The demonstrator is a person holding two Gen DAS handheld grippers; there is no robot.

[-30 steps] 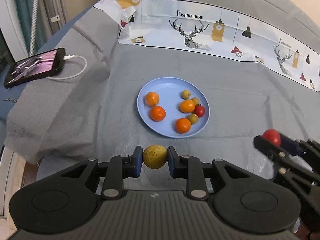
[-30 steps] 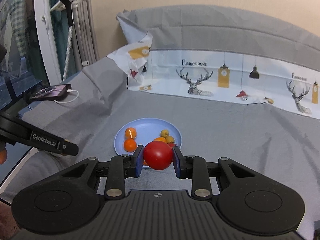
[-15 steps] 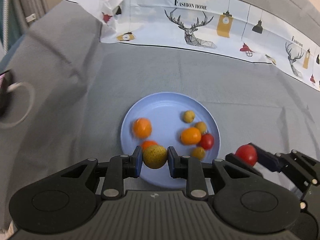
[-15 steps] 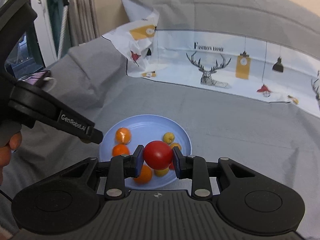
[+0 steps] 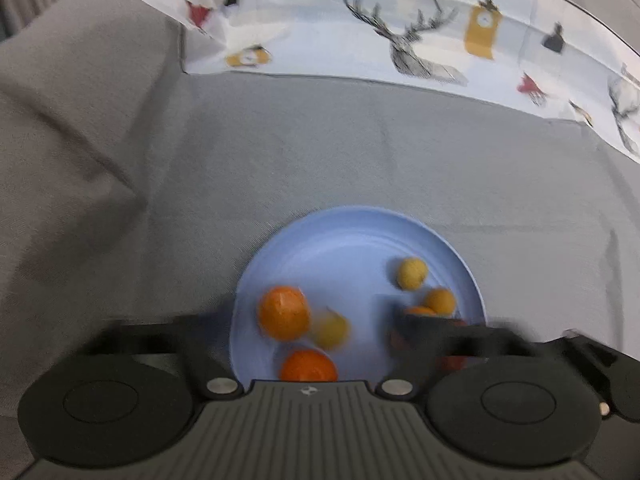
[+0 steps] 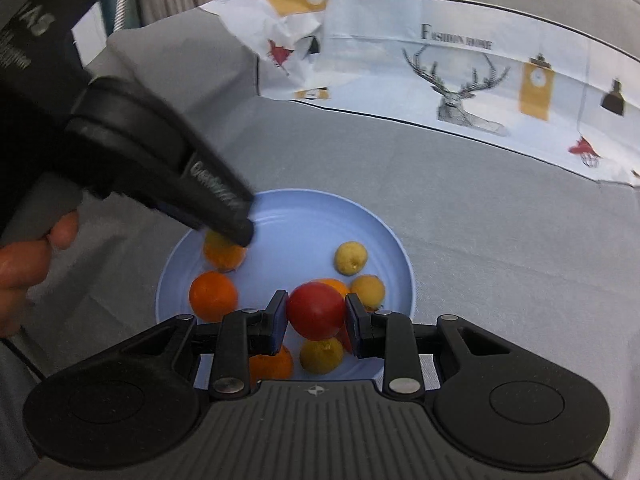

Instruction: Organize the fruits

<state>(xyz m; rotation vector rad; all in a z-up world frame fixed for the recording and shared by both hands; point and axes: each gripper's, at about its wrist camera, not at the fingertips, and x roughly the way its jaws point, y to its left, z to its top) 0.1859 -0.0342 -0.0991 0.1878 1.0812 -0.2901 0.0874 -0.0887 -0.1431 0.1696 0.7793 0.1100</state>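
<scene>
A light blue plate (image 5: 352,236) lies on grey cloth and holds several oranges and small yellow fruits. My left gripper (image 5: 308,344) is over its near left part, jaws spread wide and blurred. The yellow-green fruit (image 5: 330,330) it carried is blurred on the plate beside an orange (image 5: 283,313). My right gripper (image 6: 316,318) is shut on a red tomato (image 6: 316,310) and holds it just above the plate's (image 6: 280,204) near right fruits. The left gripper's fingers (image 6: 216,200) show there over the plate's left side.
A white printed cloth (image 5: 420,32) with deer and clocks covers the far part of the surface, its left corner crumpled (image 6: 296,20). Grey cloth folds rise at the left (image 5: 80,120). A hand (image 6: 24,264) holds the left gripper.
My left gripper moved forward over the plate and opened, letting the yellow-green fruit go onto it. My right gripper moved forward and down over the plate with the tomato.
</scene>
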